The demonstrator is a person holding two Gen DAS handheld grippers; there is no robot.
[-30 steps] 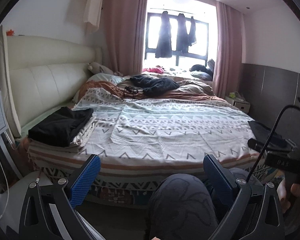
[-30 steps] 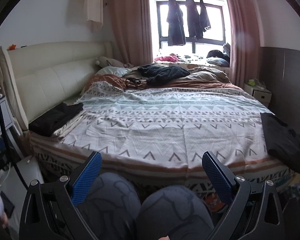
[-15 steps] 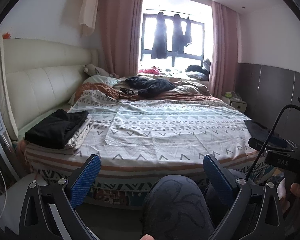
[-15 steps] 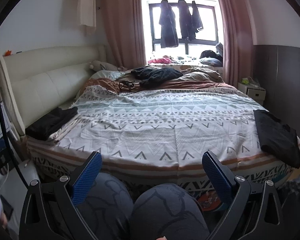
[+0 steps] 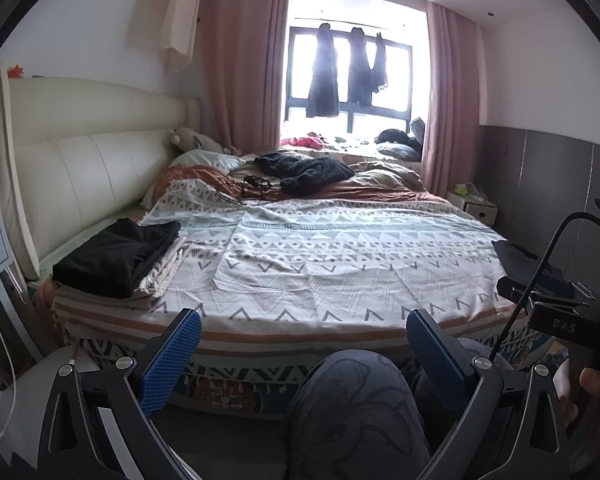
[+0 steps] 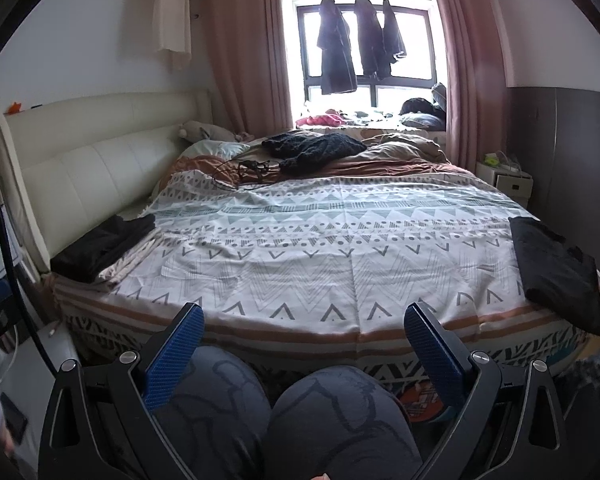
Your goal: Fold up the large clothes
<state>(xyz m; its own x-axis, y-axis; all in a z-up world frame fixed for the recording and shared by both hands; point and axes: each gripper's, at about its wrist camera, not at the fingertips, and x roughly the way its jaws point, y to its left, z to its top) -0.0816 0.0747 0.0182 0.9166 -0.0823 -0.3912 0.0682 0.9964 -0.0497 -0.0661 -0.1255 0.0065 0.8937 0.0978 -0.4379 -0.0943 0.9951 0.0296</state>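
Note:
A black folded garment lies on a beige folded cloth at the bed's near left corner, also in the right wrist view. Another black garment lies flat at the bed's right edge, partly hidden in the left wrist view. A dark knitted garment sits crumpled at the far side of the bed. My left gripper and right gripper are both open and empty, held off the bed above the person's knees.
The patterned bedspread covers the wide bed. A cream headboard runs along the left. A nightstand stands far right. Dark coats hang at the window. The other gripper's handle and cable fill the right side of the left wrist view.
Both cameras have shifted slightly in tilt and height, so the bed sits a little differently in frame. Nothing on the bed has moved. Both grippers stay open.

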